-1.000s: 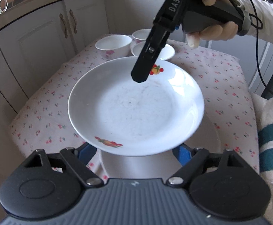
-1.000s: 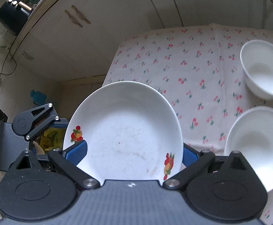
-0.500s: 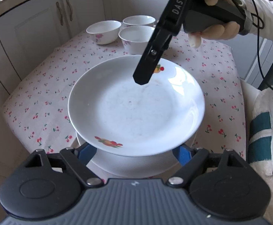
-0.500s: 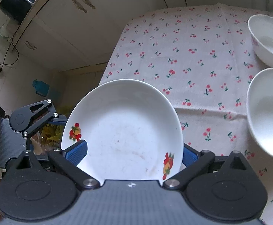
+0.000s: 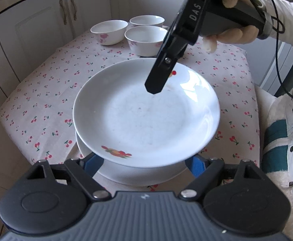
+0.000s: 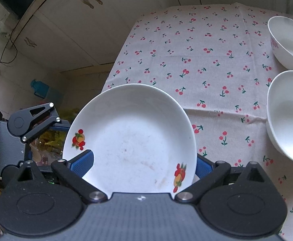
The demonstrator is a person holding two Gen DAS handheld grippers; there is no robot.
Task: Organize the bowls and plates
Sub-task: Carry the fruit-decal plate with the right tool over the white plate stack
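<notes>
A white plate with fruit prints [image 5: 146, 116] is held between both grippers, just above a second white plate [image 5: 138, 174] lying on the cherry-print cloth. My left gripper [image 5: 144, 161] grips the plate's near rim with its blue pads. My right gripper [image 6: 144, 165] grips the opposite rim; the plate [image 6: 130, 140] fills its view. The right gripper's black body [image 5: 172, 46] reaches in from above in the left wrist view. Three white bowls [image 5: 146, 40] stand at the table's far end; two of them [image 6: 287, 116] show at the right of the right wrist view.
The small table [image 5: 46, 92] is covered by a cherry-print cloth. White cabinet doors [image 5: 46, 26] stand close behind and left of it. The person's sleeve and jacket [image 5: 283, 140] are at the right edge.
The plate, held by both grippers, has come down and nearer to the lower plate. The bowls and table appear farther away and lower in both views.
</notes>
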